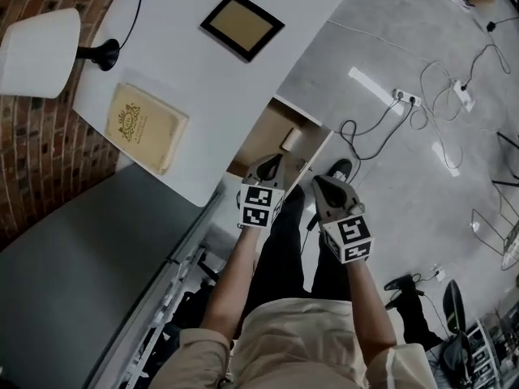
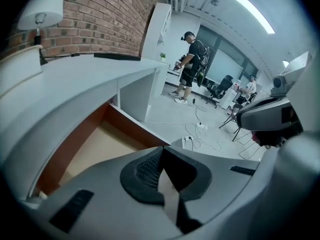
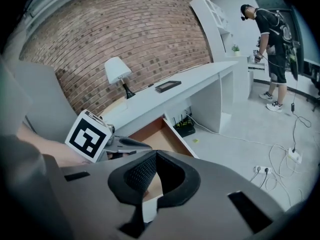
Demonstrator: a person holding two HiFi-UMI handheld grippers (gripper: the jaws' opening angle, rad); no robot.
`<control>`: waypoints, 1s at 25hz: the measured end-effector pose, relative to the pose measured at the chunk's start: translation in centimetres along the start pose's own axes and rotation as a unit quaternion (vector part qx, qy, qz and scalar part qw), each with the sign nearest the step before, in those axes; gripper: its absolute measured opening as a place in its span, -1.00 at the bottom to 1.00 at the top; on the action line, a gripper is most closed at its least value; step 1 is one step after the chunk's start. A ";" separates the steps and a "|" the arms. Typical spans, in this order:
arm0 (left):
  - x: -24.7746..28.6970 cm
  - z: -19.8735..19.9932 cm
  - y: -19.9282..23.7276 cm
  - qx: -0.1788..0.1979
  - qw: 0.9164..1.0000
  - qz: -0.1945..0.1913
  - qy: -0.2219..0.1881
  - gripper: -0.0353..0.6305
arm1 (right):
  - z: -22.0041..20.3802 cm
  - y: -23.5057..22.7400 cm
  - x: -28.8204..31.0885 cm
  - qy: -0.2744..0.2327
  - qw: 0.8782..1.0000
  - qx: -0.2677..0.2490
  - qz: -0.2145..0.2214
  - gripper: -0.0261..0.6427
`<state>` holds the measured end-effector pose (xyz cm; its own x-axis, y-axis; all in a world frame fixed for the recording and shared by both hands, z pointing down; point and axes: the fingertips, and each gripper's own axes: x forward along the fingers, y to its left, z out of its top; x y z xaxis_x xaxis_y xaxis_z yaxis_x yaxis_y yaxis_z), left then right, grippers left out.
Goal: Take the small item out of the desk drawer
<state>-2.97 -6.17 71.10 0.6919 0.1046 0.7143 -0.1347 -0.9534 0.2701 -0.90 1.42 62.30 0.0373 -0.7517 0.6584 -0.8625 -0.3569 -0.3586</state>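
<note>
The small item (image 1: 290, 138), one pale piece, lies on the brown floor of the open drawer (image 1: 265, 130), close to the drawer's white wall on the side toward the floor cables. What it is cannot be made out. Nothing else shows in the one open drawer.

Two tongs are in view, each with one cube of black-and-white square markers. The left tongs (image 1: 272, 160) hang over the near part of the drawer with their jaws pressed together and nothing gripped. The right tongs (image 1: 319, 185) are just beside them, outside the drawer's white wall, jaws also closed and empty.

On the white counter (image 1: 203, 79) are three things: one lamp (image 1: 39, 51) with a white shade and black foot, one beige book (image 1: 146, 126) with a dark emblem and print too small to read, and one dark-framed panel (image 1: 242, 25) lying flat. Behind the counter is a brick wall (image 1: 49, 136). Loose cables and a white power strip (image 1: 405, 97) lie on the grey floor (image 1: 389, 177).
</note>
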 end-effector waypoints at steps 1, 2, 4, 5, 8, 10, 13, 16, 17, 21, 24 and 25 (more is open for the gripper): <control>1.2 -0.2 0.1 0.003 1.000 -0.001 0.003 -0.86 | -0.6 -0.6 0.4 0.002 1.000 0.001 0.005 -0.85; 2.1 -0.3 0.3 0.009 1.000 -0.002 0.008 -0.86 | -1.2 -1.0 1.0 0.005 1.000 0.002 0.012 -0.85; 3.7 -0.9 0.4 0.021 1.000 -0.009 0.020 -0.86 | -2.7 -1.6 1.7 0.015 1.000 0.001 0.026 -0.85; 4.3 -1.3 0.4 0.026 0.999 -0.013 0.027 -0.86 | -3.3 -1.9 1.9 0.019 0.999 0.001 0.032 -0.85; 6.1 -2.4 0.7 0.038 0.998 -0.017 0.043 -0.86 | -4.7 -2.8 2.6 0.024 0.999 0.003 0.041 -0.85; 7.6 -2.9 0.5 0.038 0.998 -0.017 0.046 -0.86 | -5.3 -4.0 2.8 0.031 0.999 -0.005 0.039 -0.85; 9.0 -3.8 0.9 0.044 0.997 -0.020 0.055 -0.86 | -5.4 -4.9 3.5 0.033 0.999 -0.007 0.037 -0.85; 9.9 -4.6 1.8 0.050 0.997 -0.016 0.064 -0.86 | -5.2 -5.1 4.5 0.031 0.999 0.001 0.042 -0.85; 10.3 -4.8 2.0 0.049 0.996 -0.016 0.066 -0.86 | -5.1 -5.3 4.8 0.031 0.999 0.001 0.043 -0.85; 12.2 -6.1 2.2 0.037 0.995 -0.028 0.084 -0.85 | -4.7 -5.3 6.8 0.021 0.999 0.010 0.048 -0.85; 13.3 -7.1 2.9 0.037 0.994 -0.030 0.099 -0.85 | -4.8 -4.7 8.7 0.018 0.998 0.012 0.056 -0.85; 13.5 -7.4 3.2 0.040 0.993 -0.028 0.104 -0.84 | -4.9 -4.5 9.2 0.017 0.998 0.016 0.060 -0.85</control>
<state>0.66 -5.74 86.36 0.5346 0.2070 0.8194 -0.0372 -0.9628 0.2675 0.84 -1.16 73.26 -0.0824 -0.7712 0.6312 -0.8433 -0.2836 -0.4565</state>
